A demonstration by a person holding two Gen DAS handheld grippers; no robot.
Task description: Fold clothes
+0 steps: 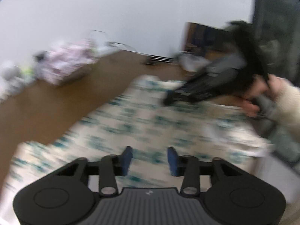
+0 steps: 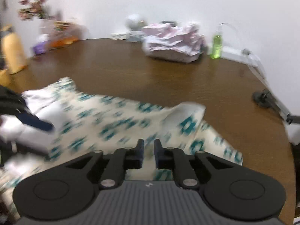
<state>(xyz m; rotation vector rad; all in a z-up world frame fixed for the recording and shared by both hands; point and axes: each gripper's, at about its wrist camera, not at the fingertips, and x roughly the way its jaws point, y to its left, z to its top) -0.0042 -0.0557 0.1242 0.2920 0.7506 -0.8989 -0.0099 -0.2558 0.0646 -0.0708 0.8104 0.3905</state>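
Observation:
A cream cloth with a teal pattern (image 2: 112, 123) lies rumpled on the brown table (image 2: 131, 71), one corner folded over at the right (image 2: 189, 112). My right gripper (image 2: 149, 150) hovers low over its near edge, the jaws only narrowly apart and nothing clamped between them. In the left wrist view the same cloth (image 1: 150, 116) spreads below my left gripper (image 1: 150, 156), which is wide open and empty. The right gripper (image 1: 187, 91) appears there at the upper right, held by a hand (image 1: 262, 97) in a cream sleeve. One blue fingertip (image 2: 37, 122) of the left gripper shows over the cloth's white left part. Both views are motion-blurred.
A pink and white pile of clothes (image 2: 174, 41) sits at the table's far side, with a green bottle (image 2: 216, 46) to its right. Flowers (image 2: 33, 5) and a yellow bag (image 2: 13, 52) stand far left. A metal stand (image 2: 266, 97) leans at the right edge.

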